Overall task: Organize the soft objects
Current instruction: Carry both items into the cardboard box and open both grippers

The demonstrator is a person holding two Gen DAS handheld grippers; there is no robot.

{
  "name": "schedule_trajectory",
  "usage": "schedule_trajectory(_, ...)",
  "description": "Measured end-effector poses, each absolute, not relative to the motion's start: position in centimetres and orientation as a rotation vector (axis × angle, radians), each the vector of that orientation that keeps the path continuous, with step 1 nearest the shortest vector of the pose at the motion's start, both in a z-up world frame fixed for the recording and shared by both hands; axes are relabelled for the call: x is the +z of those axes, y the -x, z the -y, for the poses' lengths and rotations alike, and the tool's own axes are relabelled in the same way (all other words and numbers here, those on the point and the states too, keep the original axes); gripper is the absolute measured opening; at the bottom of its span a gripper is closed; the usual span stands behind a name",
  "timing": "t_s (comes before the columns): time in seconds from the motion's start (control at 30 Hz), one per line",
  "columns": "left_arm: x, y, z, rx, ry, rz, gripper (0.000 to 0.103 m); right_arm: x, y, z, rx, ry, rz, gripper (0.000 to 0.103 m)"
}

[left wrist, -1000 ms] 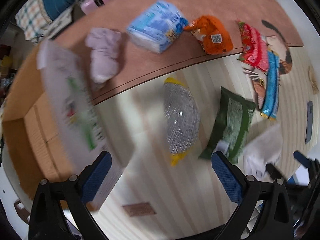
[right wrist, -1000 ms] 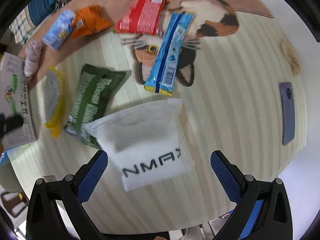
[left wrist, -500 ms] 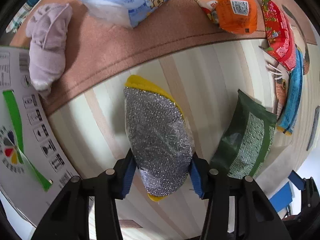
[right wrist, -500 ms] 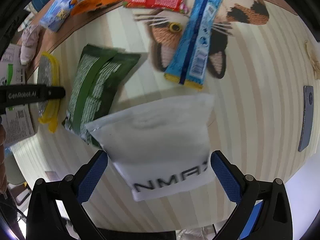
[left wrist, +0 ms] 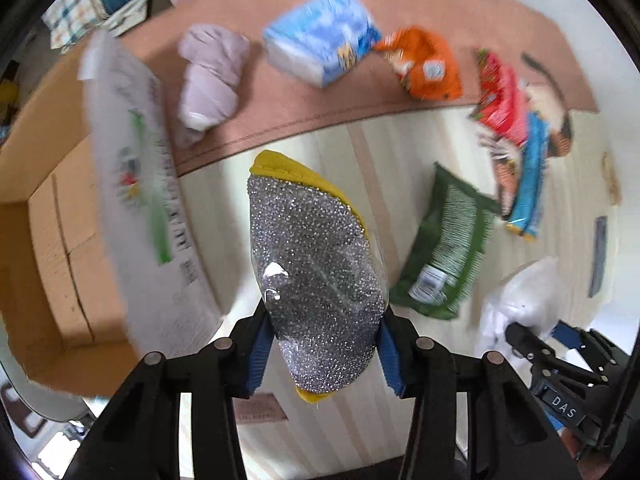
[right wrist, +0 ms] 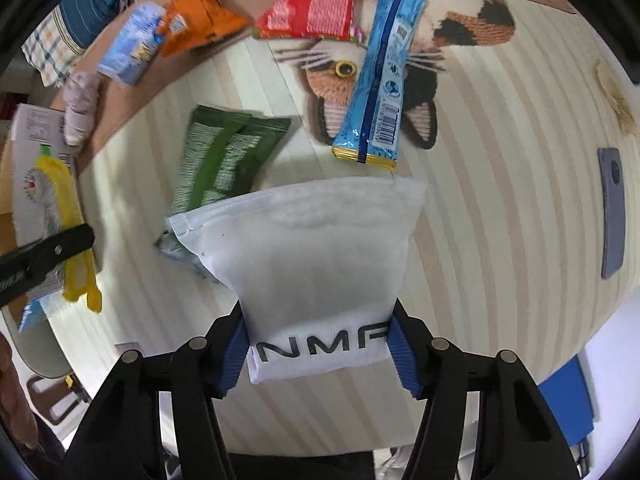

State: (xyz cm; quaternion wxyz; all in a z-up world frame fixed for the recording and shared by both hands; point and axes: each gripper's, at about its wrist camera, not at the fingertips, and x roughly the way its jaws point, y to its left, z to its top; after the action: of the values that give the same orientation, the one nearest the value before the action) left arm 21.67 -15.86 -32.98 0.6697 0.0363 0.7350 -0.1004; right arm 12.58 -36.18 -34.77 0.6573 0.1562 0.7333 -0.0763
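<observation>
Here we see the left tool (left wrist: 324, 354) clamped narrowly on a silver glittery scouring pad (left wrist: 316, 280) with a yellow rim, lifted above the striped floor mat (left wrist: 400, 168) beside a cardboard box (left wrist: 48, 248). The right tool (right wrist: 320, 346) is closing, its blue ribbed pads already pressing both sides of a soft white pouch (right wrist: 316, 256) with black letters. A crinkly green packet (right wrist: 224, 152) lies flat just behind it.

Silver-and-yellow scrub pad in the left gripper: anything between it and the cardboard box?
Partly. The left gripper is shut on the scrub pad. The cardboard box sits to the pad's left in the left wrist view, and its raised white printed flap stands between them. The pad likely has to go over that flap.
</observation>
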Motion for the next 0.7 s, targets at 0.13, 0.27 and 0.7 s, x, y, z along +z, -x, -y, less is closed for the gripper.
schedule_trajectory(0.13, -27.6, -22.4, 12.7, -0.217, 0.008, -1.595, 0.043, -29.4, -13.4, 33.0, -0.062, -0.355, -1.6, 0.063)
schedule_trajectory(0.27, -23.0, -24.0, 8.3, -0.174, 0.081, -1.513, 0.043, -23.7, -15.5, 26.5, 0.062, -0.288, -1.517, 0.063)
schedule_trajectory(0.7, -28.5, -31.8, -10.8, -0.017, 0.293, -1.582, 0.043, -25.6, -28.8, 2.9, 0.211, -0.192, -1.55, 0.063)
